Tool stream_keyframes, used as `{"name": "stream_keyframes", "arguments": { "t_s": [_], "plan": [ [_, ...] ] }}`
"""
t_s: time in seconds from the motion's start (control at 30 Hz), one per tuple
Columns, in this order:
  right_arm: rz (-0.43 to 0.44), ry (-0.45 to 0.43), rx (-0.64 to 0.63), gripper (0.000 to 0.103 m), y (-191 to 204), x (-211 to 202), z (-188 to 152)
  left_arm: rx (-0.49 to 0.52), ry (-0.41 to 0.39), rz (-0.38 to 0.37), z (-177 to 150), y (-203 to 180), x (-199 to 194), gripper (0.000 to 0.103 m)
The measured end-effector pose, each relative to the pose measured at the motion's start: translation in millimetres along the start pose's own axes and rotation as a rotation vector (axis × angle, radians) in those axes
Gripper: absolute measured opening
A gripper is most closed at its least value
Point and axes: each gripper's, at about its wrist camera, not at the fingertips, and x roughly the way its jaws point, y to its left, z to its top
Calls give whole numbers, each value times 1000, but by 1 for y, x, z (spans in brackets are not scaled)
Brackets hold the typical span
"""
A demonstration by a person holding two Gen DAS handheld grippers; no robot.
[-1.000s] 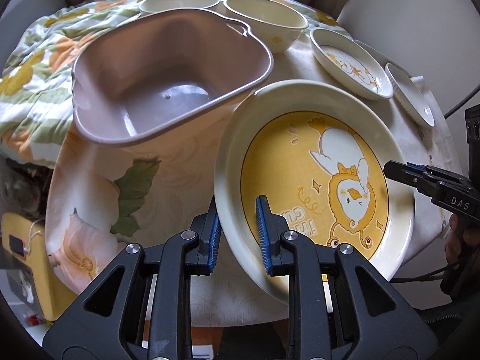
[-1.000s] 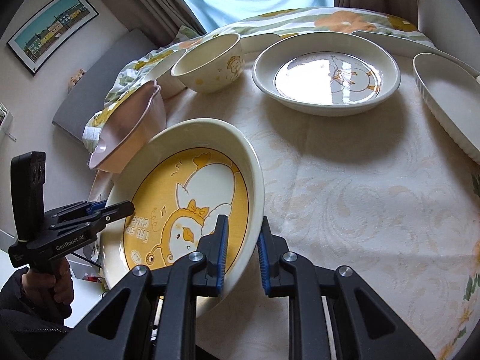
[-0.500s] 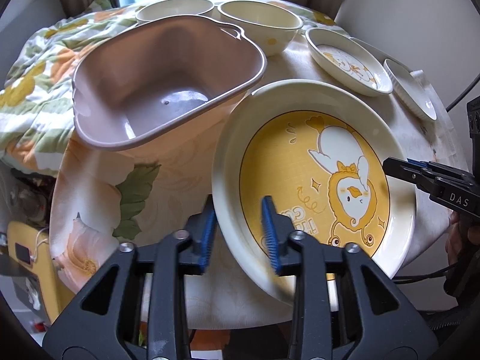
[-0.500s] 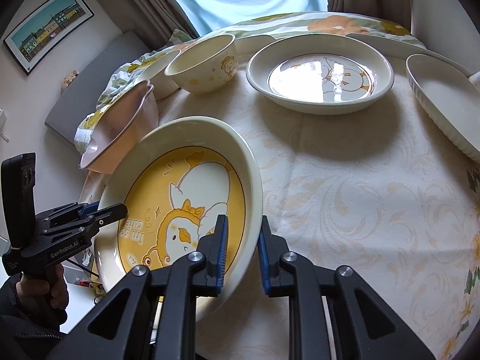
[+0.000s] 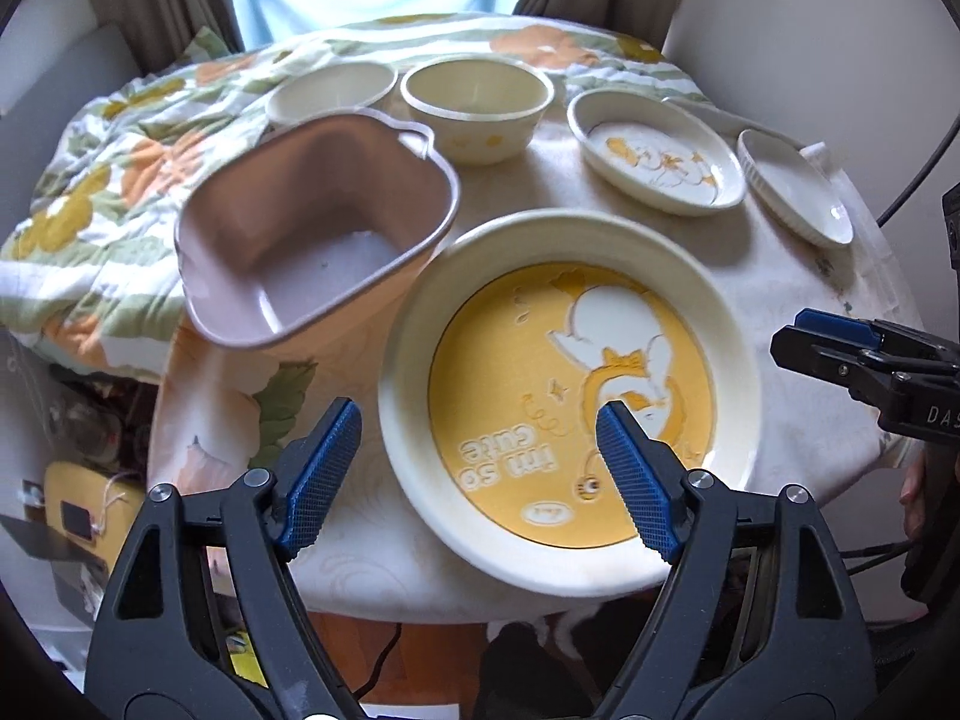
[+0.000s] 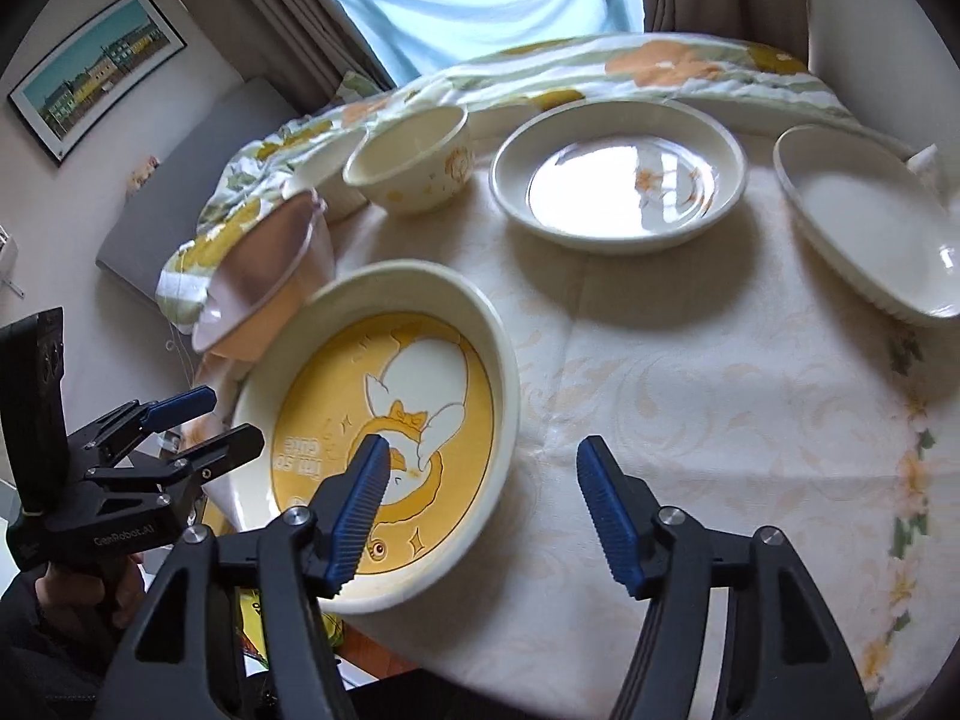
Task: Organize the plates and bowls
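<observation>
The cream plate with a yellow duck centre [image 5: 570, 396] [image 6: 390, 420] lies on the tablecloth near the table's front edge. My left gripper [image 5: 474, 420] hovers above its left rim. Its jaws are opening, the rim lies below the gap and the blue pads are off it. My right gripper [image 6: 483, 450] straddles the plate's right rim from above, its jaws also opening and touching nothing. A second cream duck plate [image 5: 657, 156] [image 6: 618, 180], a cream bowl [image 5: 477, 108] [image 6: 414, 162] and another bowl [image 5: 330, 90] stand behind.
A pink plastic basin [image 5: 312, 240] [image 6: 270, 276] sits tilted at the table's left edge, close to the yellow plate. A white ribbed oval dish [image 5: 792, 192] [image 6: 864, 222] lies at the right. A floral blanket [image 5: 90, 210] covers the far left. A person's hand holds each gripper.
Both grippers were shut on the yellow plate's rim and have opened and let go. The plate has settled flat on the cloth and both grippers have risen.
</observation>
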Motion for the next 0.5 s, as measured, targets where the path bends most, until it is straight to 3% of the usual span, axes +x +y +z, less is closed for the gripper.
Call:
{"name": "stream_keyframes", "arguments": {
  "t_s": [0.07, 0.1, 0.13, 0.2, 0.3, 0.4, 0.5],
  "plan": [
    [6, -11, 3, 61, -6, -16, 3, 3, -22, 1, 5, -13, -15, 79],
    [10, -19, 9, 69, -10, -25, 5, 6, -36, -6, 9, -23, -23, 79],
    [15, -27, 17, 88, -15, -35, 8, 8, -47, -13, 12, -31, -29, 79],
    [13, -48, 32, 103, -26, -54, 11, 19, -69, -27, 21, -54, -42, 88],
    [12, -97, 32, 103, -46, -85, 10, 57, -127, -47, 36, -92, -53, 103],
    [-6, -110, 47, 103, -70, -111, 12, 93, -150, -68, 57, -127, -54, 103],
    [-98, -87, 68, 103, -94, -128, 17, 125, -168, -120, 84, -157, -53, 103]
  ]
}}
